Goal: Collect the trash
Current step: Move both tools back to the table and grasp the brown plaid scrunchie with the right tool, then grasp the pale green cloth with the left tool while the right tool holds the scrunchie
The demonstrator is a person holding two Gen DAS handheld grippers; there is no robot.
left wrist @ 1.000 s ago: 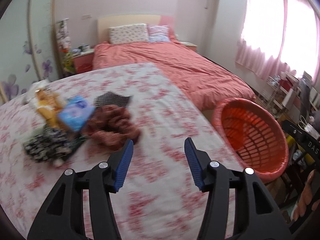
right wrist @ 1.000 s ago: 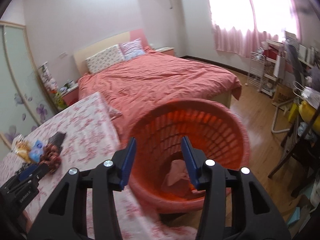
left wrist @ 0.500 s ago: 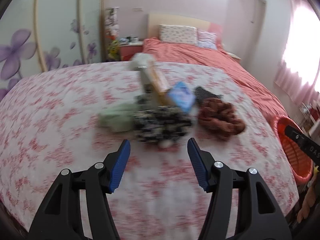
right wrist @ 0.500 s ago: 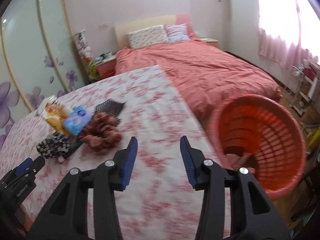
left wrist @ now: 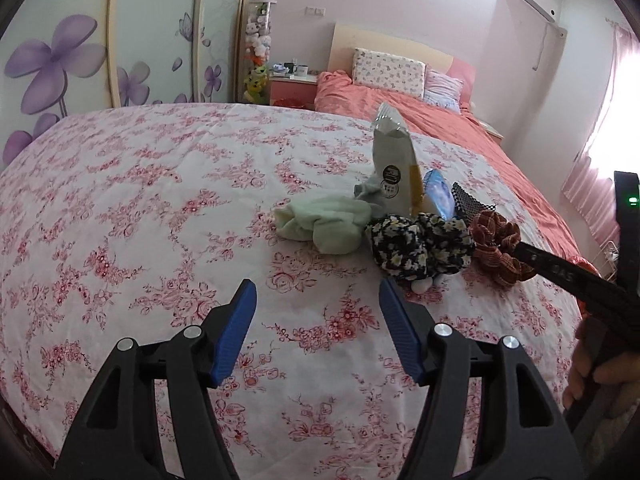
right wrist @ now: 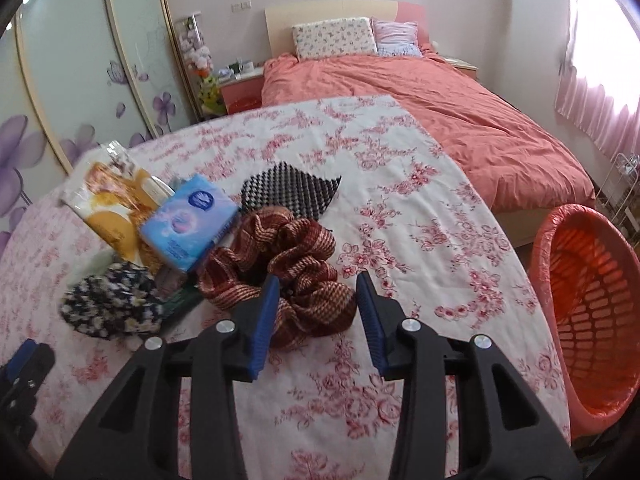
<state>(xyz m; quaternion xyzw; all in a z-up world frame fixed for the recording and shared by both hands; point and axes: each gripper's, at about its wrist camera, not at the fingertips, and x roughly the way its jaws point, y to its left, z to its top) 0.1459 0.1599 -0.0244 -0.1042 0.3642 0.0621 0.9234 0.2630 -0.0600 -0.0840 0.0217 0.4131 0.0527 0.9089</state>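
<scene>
Both our hand-held grippers have swung away from the orange laundry basket (right wrist: pixel 592 312) and back toward the pile on the floral bedspread (left wrist: pixel 160 200), so the basket, which filled the right wrist view a moment ago, now sits off at the right edge beside the bed. We carry the left hand-held gripper (left wrist: pixel 318 300) with its jaws wide and nothing between them; they have just been opening, likely to ready a grasp on the pale green cloth (left wrist: pixel 324 220) or the black floral scrunchie (left wrist: pixel 420 248) ahead of it. Our right hand-held gripper (right wrist: pixel 316 296) hangs just over the near edge of the red-brown scrunchie (right wrist: pixel 280 256), its jaws moderately open and empty, having narrowed a little; the pads do not press on the fabric yet. Trash seems to be the snack bag (right wrist: pixel 112 200) and the blue tissue pack (right wrist: pixel 188 220), which lean together behind the scrunchies, with a black mesh piece (right wrist: pixel 292 192) lying flat beyond them. Everything is heaped in one cluster near the bed's edge, probably so each piece is a short carry to the basket. Compared with the earlier views, the pile now looks closer and sharper.
</scene>
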